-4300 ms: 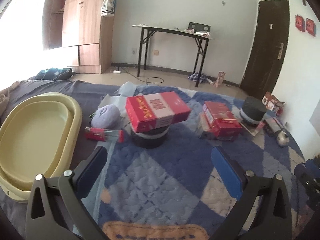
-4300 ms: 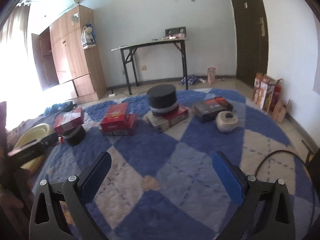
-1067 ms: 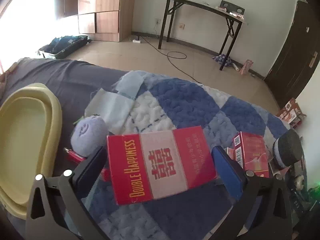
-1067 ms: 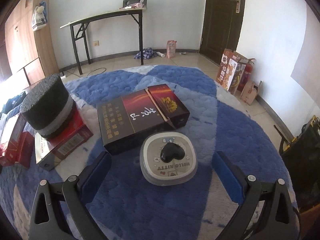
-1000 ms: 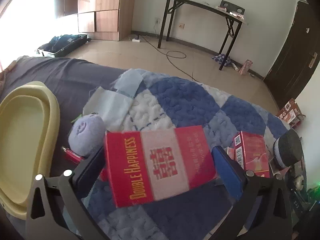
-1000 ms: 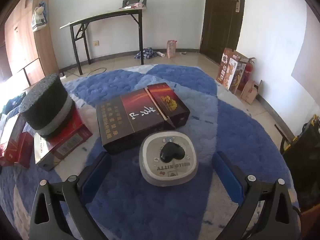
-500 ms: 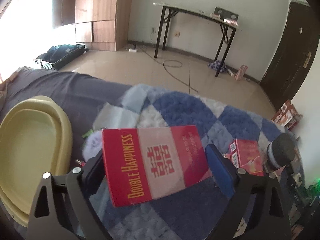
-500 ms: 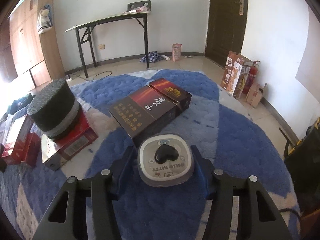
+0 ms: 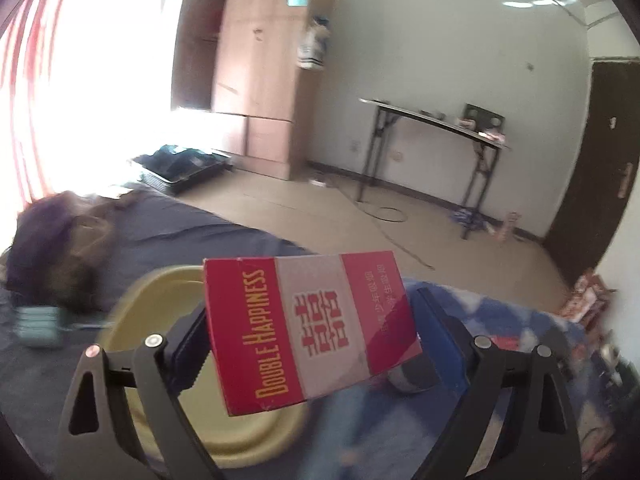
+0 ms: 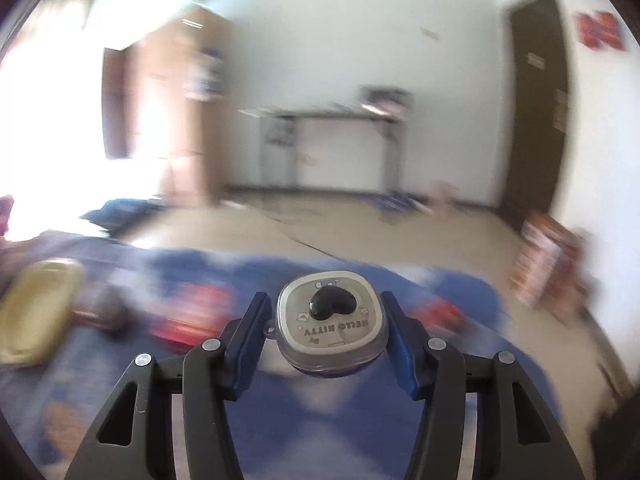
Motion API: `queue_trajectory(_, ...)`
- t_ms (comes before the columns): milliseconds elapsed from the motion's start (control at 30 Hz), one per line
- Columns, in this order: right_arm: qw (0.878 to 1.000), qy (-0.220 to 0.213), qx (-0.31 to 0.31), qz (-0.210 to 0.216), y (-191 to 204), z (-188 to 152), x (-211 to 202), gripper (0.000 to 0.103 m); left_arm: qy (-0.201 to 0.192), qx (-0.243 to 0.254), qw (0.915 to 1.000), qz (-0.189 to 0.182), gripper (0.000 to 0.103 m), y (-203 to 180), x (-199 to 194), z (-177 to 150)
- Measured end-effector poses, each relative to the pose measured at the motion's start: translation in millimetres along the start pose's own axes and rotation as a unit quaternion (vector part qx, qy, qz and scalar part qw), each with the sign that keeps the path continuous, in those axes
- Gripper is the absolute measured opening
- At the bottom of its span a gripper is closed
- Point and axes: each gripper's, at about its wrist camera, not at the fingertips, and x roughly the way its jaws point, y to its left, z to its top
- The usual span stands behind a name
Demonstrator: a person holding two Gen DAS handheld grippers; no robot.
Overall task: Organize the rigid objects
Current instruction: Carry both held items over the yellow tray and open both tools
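Because both grippers carry cargo clear of the quilt, we read this as a transport step toward the yellow basin [image 9: 160,300]. The left gripper [image 9: 310,340] clamps the red Double Happiness carton [image 9: 308,328] across its short ends, face toward the camera, so the wide box sits square between the pads. The right gripper [image 10: 324,332] is clenched on the grey Hello Kitty container [image 10: 332,320] — lid up, level. The left wrist view alone shows the basin lying directly behind and below the carton; the right wrist view, heavily blurred, shows a yellow basin [image 10: 36,304] far off at the left edge, with red boxes [image 10: 192,308] smeared on the blue quilt [image 10: 320,420] between.
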Motion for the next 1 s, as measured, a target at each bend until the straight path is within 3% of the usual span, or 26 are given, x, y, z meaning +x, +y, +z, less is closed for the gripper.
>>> queue_trajectory(67,0.994,-0.016,-0.024,0.109,53,7,-4,0.054,0.005,-0.028,0.9996,0.002,0.092,33,4,4)
queue_trajectory(133,0.980,-0.003,-0.045,0.193,109,7,2,0.054,0.030,-0.024,0.9992,0.011,0.092,61,22,2)
queue_trajectory(200,0.965,0.024,-0.078,0.249,163,5,11,0.054,0.072,-0.032,0.9969,0.001,0.092,92,49,-8)
queue_trajectory(333,0.916,0.067,-0.185,0.349,292,3,34,0.054,0.115,-0.060,0.9914,0.016,0.092,137,83,-28)
queue_trajectory(400,0.884,0.103,-0.245,0.384,354,-6,50,0.054,0.139,-0.098,0.9851,0.027,0.092,158,98,-35)
queue_trajectory(467,0.870,0.130,-0.285,0.380,393,-18,69,0.054,0.161,-0.129,0.9774,0.046,0.092,174,112,-45)
queue_trajectory(567,0.872,0.156,-0.285,0.367,429,-24,97,0.054,0.194,-0.123,0.9720,0.047,0.092,174,130,-59)
queue_trajectory(700,0.865,0.189,-0.302,0.353,474,-32,122,0.054,0.206,-0.116,0.9696,0.061,0.092,163,145,-64)
queue_trajectory(833,0.861,0.208,-0.312,0.345,488,-46,144,0.054,0.211,-0.114,0.9687,0.065,0.092,160,152,-65)
queue_trajectory(1000,0.858,0.213,-0.312,0.348,512,-52,158,0.054,0.211,-0.143,0.9666,0.028,0.092,170,155,-67)
